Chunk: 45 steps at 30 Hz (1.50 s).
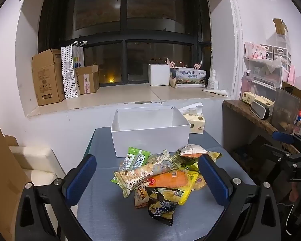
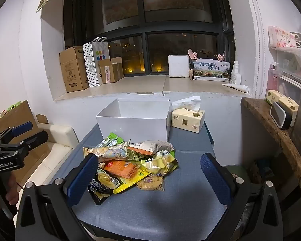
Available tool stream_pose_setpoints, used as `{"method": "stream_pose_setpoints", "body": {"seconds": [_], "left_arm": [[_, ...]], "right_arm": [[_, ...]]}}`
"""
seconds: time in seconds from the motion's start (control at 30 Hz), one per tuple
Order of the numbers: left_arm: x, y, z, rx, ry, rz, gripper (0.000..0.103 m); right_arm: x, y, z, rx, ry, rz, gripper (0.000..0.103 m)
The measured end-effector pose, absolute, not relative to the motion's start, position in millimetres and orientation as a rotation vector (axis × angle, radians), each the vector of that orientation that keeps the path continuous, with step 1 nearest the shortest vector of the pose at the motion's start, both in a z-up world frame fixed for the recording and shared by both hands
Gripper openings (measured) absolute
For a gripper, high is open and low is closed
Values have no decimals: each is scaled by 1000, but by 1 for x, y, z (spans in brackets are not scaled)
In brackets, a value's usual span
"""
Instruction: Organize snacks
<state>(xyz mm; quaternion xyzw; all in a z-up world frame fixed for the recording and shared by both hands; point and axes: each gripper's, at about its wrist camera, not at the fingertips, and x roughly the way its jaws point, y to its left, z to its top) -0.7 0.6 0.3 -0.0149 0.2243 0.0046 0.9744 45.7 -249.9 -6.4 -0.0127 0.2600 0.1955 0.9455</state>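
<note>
both grippers hang above the near edge of the grey table [image 2: 170,210], tilted downward, jaws spread to their widest and empty. the left gripper [image 1: 147,177] frames most of the snack pile [image 1: 160,176] between its blue pads; the right gripper [image 2: 148,177] frames only the right part of the pile and bare table beside it.

step in hand, as judged: select and grasp a first packet.

1. start with the nearest, topmost packet. the dark chip bag [image 1: 161,206] lies at the front of the pile, overlapping the yellow pouch [image 1: 180,192] behind it. it is loose and not pinned by others, so lifting it should disturb the heap least.
2. close on a flat sealed edge, not the puffed middle; foil film is likely to slip and crumple.
3. leave the orange packet [image 1: 170,179] and the long biscuit packet [image 1: 144,172] until later; both cross other packets mid-pile.
4. lift straight up before travelling, so a neighbour is not dragged off the table.

the open white box [image 1: 150,132] stands just behind the pile, touching or nearly touching its far edge, and looks empty as far as its interior shows. the tissue pack [image 2: 187,119] sits beside the box on its right; keep clear of it.
</note>
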Motion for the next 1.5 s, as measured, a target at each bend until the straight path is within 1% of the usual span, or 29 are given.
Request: {"method": "stream_pose_setpoints", "body": {"seconds": [0.17,0.6,1.5], "left_arm": [[2,-5,-2,4,474,16,103],[3,-3,-2,-48,482,-4,103],[0,-4,1,-61,497,-19,103]], "right_arm": [[45,-251,-7,-28,526,399,103],[44,-249,-7,-27,526,401,103],[47,-245,-14,-17,548,420,103]]}}
